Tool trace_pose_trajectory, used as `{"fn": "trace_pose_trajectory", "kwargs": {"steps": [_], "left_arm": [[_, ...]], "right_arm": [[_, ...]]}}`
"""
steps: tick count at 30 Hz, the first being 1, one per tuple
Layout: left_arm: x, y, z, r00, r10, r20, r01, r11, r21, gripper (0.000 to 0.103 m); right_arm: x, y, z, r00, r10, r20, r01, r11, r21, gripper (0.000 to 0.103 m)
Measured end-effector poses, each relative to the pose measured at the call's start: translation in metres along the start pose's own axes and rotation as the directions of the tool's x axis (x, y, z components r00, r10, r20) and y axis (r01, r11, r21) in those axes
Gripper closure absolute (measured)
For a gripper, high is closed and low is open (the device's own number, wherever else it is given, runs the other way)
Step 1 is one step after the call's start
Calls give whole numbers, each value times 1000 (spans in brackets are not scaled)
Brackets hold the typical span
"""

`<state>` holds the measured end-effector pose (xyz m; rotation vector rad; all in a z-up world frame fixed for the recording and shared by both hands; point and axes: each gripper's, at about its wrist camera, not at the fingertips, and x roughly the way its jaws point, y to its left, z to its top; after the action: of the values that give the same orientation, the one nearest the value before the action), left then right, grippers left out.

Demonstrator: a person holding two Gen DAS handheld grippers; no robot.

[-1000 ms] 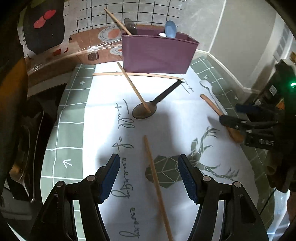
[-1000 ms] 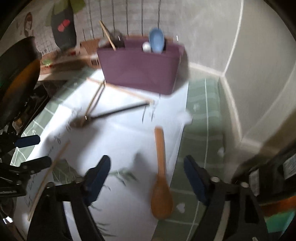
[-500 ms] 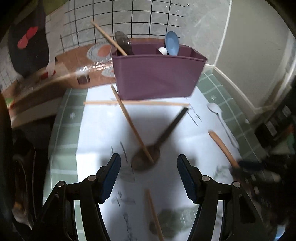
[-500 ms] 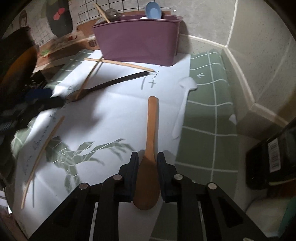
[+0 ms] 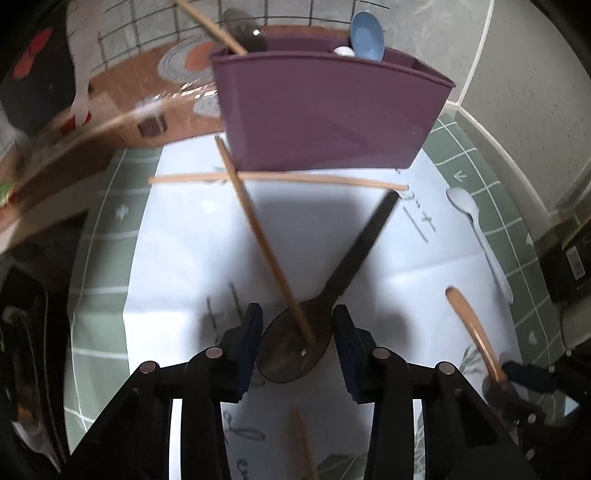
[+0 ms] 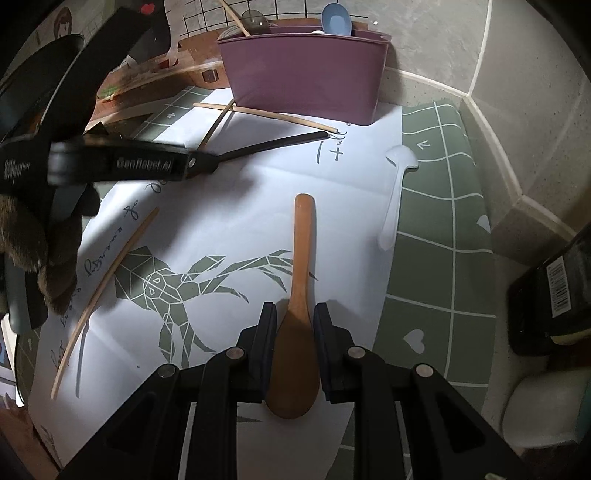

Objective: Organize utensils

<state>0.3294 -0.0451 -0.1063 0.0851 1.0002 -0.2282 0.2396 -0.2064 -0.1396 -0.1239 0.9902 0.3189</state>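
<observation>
On the counter (image 6: 436,266) lie 3 spoons and 3 chopsticks. The wooden spoon (image 6: 299,314) is brown and smooth, with a flat handle. The right gripper (image 6: 294,325) has its jaws closed tight on the spoon, just above its round end. The black spoon (image 5: 321,310) is dark and a bit see-through, with a long flat handle. Its bowl sits between the jaws of the left gripper (image 5: 297,332), which are closing in on it, with small gaps still showing on both sides. 1 chopstick (image 5: 262,240) rests its tip in that bowl and crosses a second chopstick (image 5: 314,179). A third chopstick (image 6: 107,291) lies apart. The white spoon (image 6: 395,192) lies on the mat's green edge. The purple box (image 5: 325,114) at the back holds 1 blue spoon (image 5: 367,35), 1 dark spoon (image 5: 243,33) and 1 chopstick.
</observation>
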Motion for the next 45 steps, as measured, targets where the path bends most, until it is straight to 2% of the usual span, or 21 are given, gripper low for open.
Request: {"fn": "trace_pose_trajectory", "kwargs": {"steps": [4, 8, 16, 20, 27, 30, 33, 37, 38, 39, 45], "left_arm": [[-12, 8, -18, 1000, -3, -1, 3, 1000, -1, 66], [-31, 14, -49, 999, -7, -36, 6, 1000, -16, 68], [-75, 5, -112, 995, -32, -90, 32, 999, 4, 68], [-93, 8, -126, 994, -51, -95, 49, 999, -18, 68], [-105, 6, -138, 993, -48, -112, 48, 999, -4, 65], [-107, 10, -142, 988, -50, -144, 46, 998, -32, 61], [-112, 12, -154, 974, -109, -201, 97, 993, -69, 61], [-115, 0, -174, 928, -237, -287, 207, 970, -131, 61], [-114, -4, -175, 922, -255, -293, 221, 965, -142, 61], [-114, -9, -176, 921, -259, -292, 226, 964, -143, 61], [-103, -19, -161, 947, -209, -243, 174, 972, -160, 61]], "right_arm": [[-1, 2, -1, 1000, 4, -1, -4, 1000, -9, 83], [-1, 4, -1, 1000, 6, -2, -6, 1000, -7, 83], [-3, 10, -5, 1000, 23, -14, -23, 1000, -8, 83], [-6, 14, -12, 999, 32, -23, -32, 999, 9, 82], [-14, 27, -21, 998, 59, -27, -59, 998, -12, 81], [-21, 33, -24, 998, 62, -19, -63, 997, -36, 72], [-32, 42, -27, 998, 70, 1, -70, 995, -73, 64], [-38, 48, -31, 998, 59, 10, -57, 993, -103, 60], [-38, 48, -32, 999, 46, 12, -44, 993, -105, 59], [-38, 46, -32, 999, 37, 12, -36, 994, -105, 59], [-35, 33, -36, 999, -36, 12, 37, 997, -62, 59]]}}
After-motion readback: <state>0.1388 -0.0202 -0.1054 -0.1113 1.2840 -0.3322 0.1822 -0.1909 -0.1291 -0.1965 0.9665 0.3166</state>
